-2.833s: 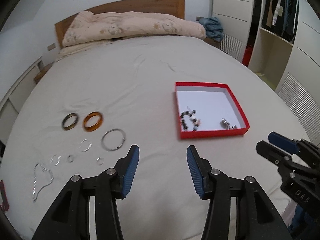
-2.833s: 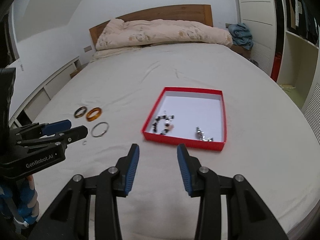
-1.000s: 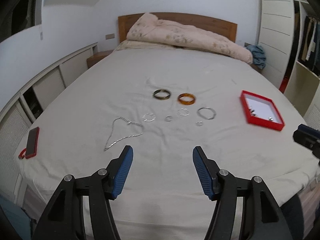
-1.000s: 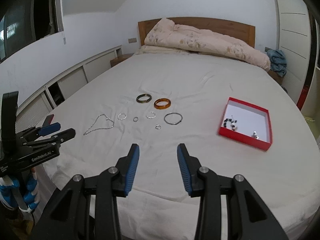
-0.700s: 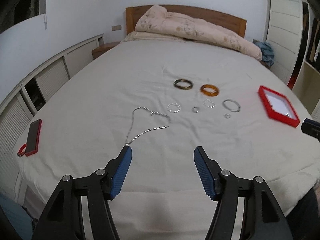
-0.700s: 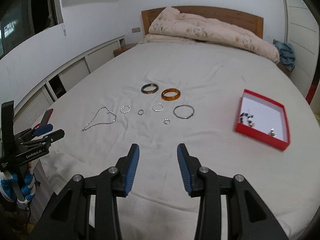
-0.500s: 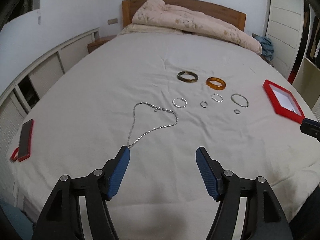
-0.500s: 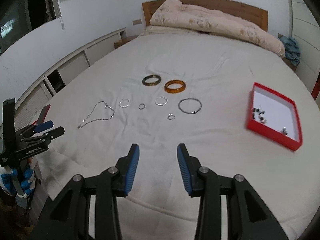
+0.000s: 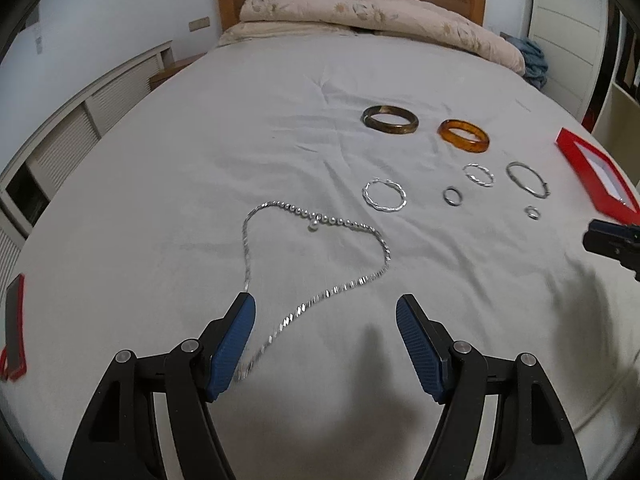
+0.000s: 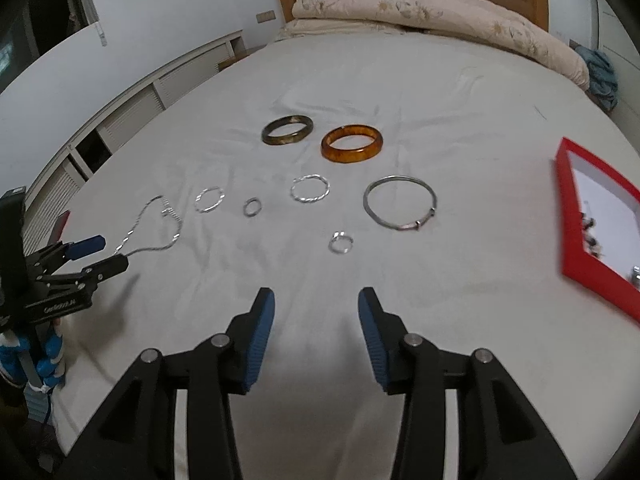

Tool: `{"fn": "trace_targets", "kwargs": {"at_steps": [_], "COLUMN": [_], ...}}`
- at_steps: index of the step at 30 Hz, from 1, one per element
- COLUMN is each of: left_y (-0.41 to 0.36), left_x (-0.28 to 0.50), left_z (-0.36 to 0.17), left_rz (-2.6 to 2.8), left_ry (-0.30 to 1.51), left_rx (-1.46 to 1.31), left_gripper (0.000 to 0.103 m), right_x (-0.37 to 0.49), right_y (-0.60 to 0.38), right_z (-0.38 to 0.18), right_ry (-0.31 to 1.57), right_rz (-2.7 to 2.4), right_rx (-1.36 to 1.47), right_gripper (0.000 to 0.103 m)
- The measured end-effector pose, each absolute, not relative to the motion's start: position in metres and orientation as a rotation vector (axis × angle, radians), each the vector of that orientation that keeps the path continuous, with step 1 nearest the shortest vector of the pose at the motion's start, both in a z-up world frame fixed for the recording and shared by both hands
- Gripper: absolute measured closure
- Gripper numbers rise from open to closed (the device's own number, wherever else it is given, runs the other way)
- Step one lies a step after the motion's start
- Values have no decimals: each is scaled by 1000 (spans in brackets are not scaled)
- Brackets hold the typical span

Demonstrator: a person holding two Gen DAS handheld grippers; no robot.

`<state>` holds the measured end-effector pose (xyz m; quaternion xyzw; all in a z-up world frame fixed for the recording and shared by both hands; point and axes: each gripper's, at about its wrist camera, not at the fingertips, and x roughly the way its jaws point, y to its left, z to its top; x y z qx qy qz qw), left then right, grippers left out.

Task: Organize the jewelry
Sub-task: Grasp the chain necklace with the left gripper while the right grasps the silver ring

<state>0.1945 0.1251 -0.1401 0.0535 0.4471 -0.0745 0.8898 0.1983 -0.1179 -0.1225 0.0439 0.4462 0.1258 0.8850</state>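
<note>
A silver necklace (image 9: 312,240) lies looped on the white bed, its tail running between the fingers of my open, empty left gripper (image 9: 326,312); it also shows in the right wrist view (image 10: 154,226). Beyond lie a dark bangle (image 9: 390,120), an amber bangle (image 9: 463,141), a thin silver bangle (image 10: 400,203) and several small silver rings (image 10: 341,243). A red box (image 10: 596,224) with some jewelry inside sits at the right. My right gripper (image 10: 316,304) is open and empty, just short of the rings.
A rolled beige duvet (image 9: 360,12) lies against the wooden headboard. A red-cased phone (image 9: 14,320) lies near the bed's left edge. White cabinets (image 9: 80,120) run along the left wall, a wardrobe (image 9: 568,20) stands at the right.
Both grippers have moved forward and lower over the bed. The left one has closed in on the necklace's tail; the right one has come nearer the rings. Both stayed open.
</note>
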Motion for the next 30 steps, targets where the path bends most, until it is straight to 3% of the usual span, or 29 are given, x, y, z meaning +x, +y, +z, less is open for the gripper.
{"fn": "trace_targets", "kwargs": {"at_steps": [5,19,22,27,30], "left_y": [130,112,107,84,71], "left_x": [215,220,225,235,241], "left_z": [-156,-169,-171,-173,-174], "left_rz": [-165,-323,-341,-389,-392], "left_ry": [962,1018,1033,1061,1062], "left_rx": [106,160,154,171,183], "left_gripper": [32,54,64,102,103], "right_x": [233,261,262,265,266], "right_y": [-120,-122,-124,-124,-125], "right_z": [-145,-167,-169,-173,-174], "right_ry": [945,921,915,907,905], "right_rz": [247,267,282,305,318], "right_rx": [100,96,97,98,92], "right_gripper": [61,61,61,62,70]}}
